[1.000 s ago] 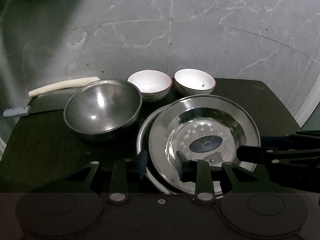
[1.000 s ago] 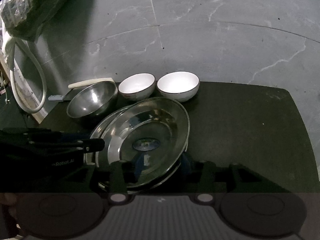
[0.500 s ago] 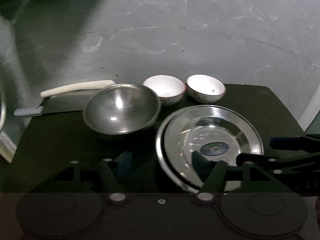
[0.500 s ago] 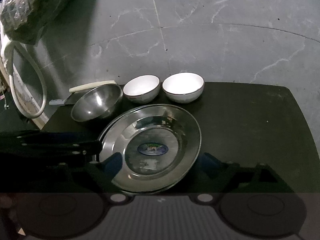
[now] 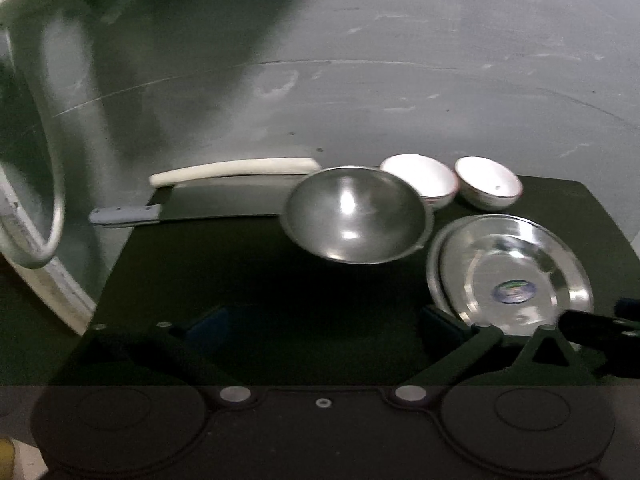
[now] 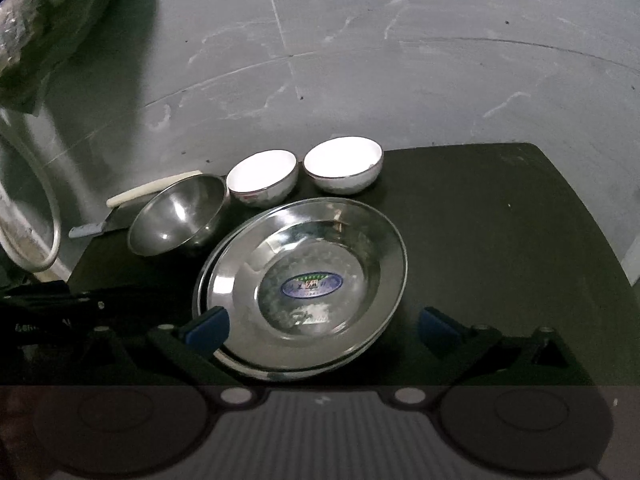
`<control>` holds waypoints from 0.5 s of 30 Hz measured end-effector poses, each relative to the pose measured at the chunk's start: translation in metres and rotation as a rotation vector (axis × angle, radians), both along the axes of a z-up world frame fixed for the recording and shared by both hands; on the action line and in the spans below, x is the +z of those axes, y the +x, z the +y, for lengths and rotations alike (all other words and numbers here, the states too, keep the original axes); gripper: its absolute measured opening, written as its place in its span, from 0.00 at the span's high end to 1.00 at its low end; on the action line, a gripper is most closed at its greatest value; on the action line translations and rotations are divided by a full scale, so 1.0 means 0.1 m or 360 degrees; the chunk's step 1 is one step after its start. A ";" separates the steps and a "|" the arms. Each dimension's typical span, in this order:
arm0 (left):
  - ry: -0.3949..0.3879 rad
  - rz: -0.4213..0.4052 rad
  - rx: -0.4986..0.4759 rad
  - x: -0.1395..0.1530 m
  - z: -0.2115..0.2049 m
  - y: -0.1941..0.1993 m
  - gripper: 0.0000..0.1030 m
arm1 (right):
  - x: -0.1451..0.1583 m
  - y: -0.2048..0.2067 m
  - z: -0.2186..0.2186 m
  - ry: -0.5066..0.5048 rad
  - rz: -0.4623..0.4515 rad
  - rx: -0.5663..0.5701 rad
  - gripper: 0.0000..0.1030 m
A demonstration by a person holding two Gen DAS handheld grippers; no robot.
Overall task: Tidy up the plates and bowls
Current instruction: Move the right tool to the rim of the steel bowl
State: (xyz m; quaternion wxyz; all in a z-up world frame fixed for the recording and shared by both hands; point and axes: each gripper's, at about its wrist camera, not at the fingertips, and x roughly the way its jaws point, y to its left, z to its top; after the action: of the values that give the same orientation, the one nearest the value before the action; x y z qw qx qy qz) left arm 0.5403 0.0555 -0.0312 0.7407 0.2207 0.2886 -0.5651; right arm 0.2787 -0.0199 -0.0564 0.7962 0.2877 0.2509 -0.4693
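Note:
Two stacked steel plates (image 6: pixel 304 284) (image 5: pixel 508 276) lie on a dark table (image 6: pixel 500 240), the top one with a blue sticker. Behind them to the left stands a large steel bowl (image 6: pixel 176 216) (image 5: pixel 356 216). Two white bowls (image 6: pixel 262 176) (image 6: pixel 342 164) sit side by side at the back edge, also in the left wrist view (image 5: pixel 418 176) (image 5: pixel 488 182). My right gripper (image 6: pixel 322 326) is open, its fingers straddling the near edge of the plates without touching. My left gripper (image 5: pixel 324 322) is open over bare table, left of the plates and in front of the steel bowl.
A cleaver with a grey handle (image 5: pixel 124 214) lies on a board at the back left, beside a long white stick (image 5: pixel 232 168). A grey marbled wall (image 6: pixel 360 60) rises behind the table. A white hose loop (image 5: pixel 36 216) hangs at far left.
Both grippers opened and let go of the plates, which now lie flat in a stack. The left gripper swung left and back; the right one drew back a little.

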 end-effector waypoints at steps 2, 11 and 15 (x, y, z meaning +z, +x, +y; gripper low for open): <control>0.0006 0.0007 0.0017 -0.02 0.01 0.11 0.01 | 0.01 0.03 0.05 -0.0001 0.0009 -0.0020 0.01; -0.0001 0.0139 0.0079 -0.07 -0.11 0.58 0.01 | 0.07 0.16 0.24 -0.0035 0.0064 -0.0101 0.00; -0.0015 0.0174 0.0071 -0.08 -0.22 0.72 0.01 | 0.10 0.22 0.26 -0.0073 0.0073 -0.0138 0.00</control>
State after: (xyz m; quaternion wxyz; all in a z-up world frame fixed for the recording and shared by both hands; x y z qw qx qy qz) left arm 0.6119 0.0332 -0.0387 0.7372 0.1795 0.3309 -0.5611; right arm 0.3003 0.0065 -0.0461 0.7756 0.2693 0.2456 -0.5154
